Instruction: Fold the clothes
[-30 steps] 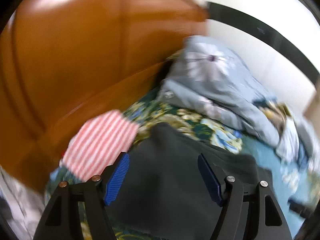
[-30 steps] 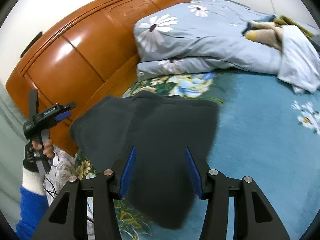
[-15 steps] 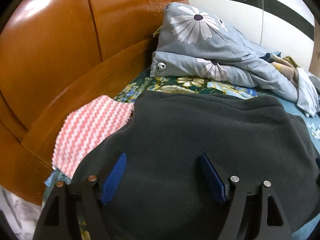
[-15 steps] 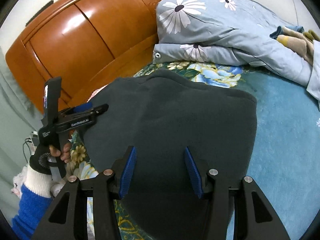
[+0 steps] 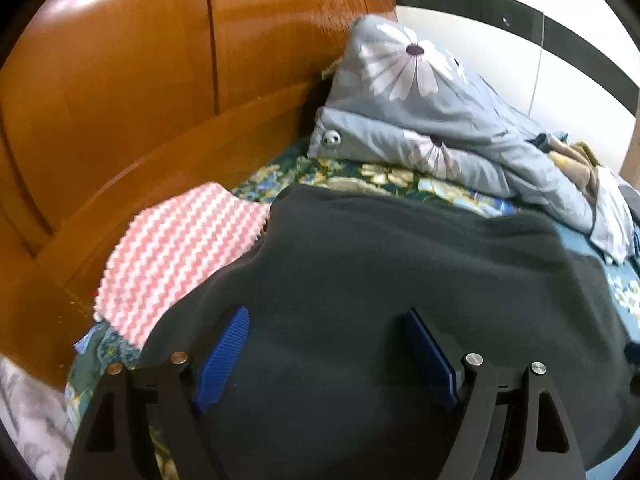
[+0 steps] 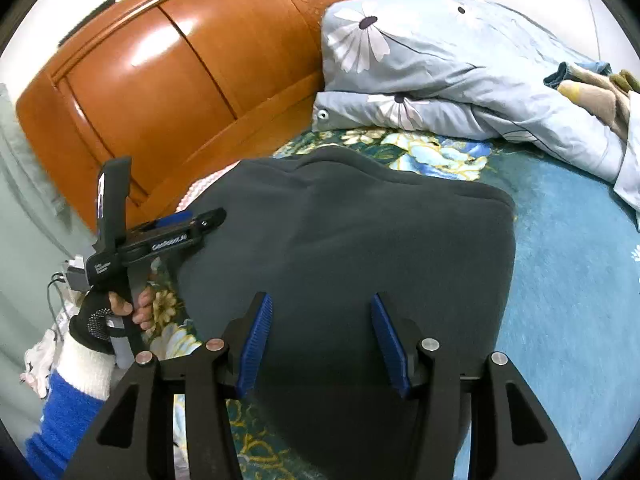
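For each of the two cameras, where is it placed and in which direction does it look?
Left wrist: sits on the left gripper, looks along its open fingers over the dark garment to the striped cloth and headboard.
Right wrist: sits on the right gripper, looks over the same garment; the gloved left hand shows at left.
Shared: garment, headboard, duvet.

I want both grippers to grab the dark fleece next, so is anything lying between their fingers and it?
Nothing visible does. The left gripper and the right gripper both stand open with only the dark grey fleece garment showing between their fingers. The pink striped cloth lies off to the side, partly tucked under the fleece's edge.
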